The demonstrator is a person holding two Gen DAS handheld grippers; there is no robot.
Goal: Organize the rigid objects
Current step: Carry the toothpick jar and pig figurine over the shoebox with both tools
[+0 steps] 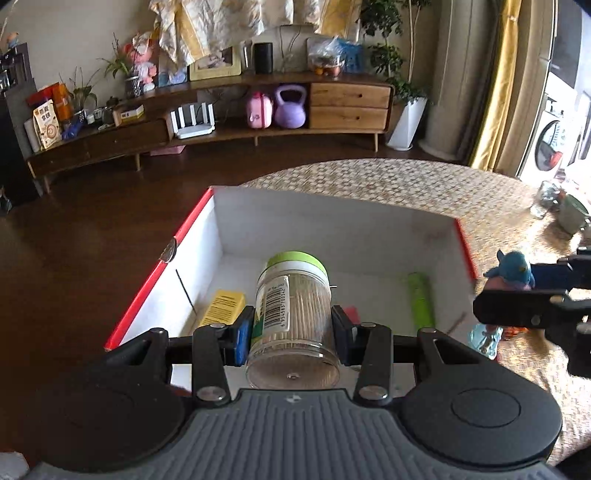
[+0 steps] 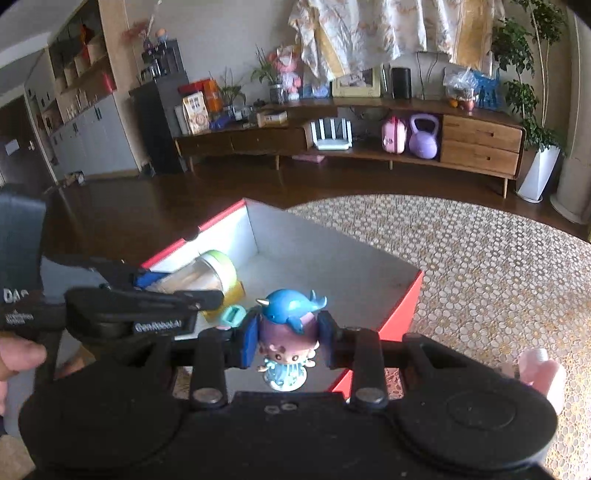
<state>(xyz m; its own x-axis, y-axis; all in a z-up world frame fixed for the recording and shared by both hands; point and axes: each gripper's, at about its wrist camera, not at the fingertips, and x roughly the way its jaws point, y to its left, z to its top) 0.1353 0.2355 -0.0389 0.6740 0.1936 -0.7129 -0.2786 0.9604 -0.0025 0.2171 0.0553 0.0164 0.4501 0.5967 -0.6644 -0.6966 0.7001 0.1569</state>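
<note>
left wrist view shows the left gripper (image 1: 291, 328) squeezing the hard, slippery, light toothpick jar (image 1: 293, 317) by its round sides over the box (image 1: 332, 218), while the right gripper (image 2: 286, 338) pinches the toy doll (image 2: 286, 336) by its head near the box's right side.

Dark polished wood floor (image 2: 155, 206) runs back to a long low wooden sideboard (image 2: 369, 147) against the pale wall (image 1: 74, 33). On the sideboard's open shelf, a purple kettlebell (image 1: 290, 107) beside a pink case (image 1: 259, 110). Right of the sideboard, a tall plant in a white pot (image 2: 537, 173). Patterned cloth (image 2: 369, 26) hangs above it. Further right, yellow curtains (image 1: 498, 92) and daylight. Left of the sideboard, grey cabinets (image 2: 92, 136).
</note>
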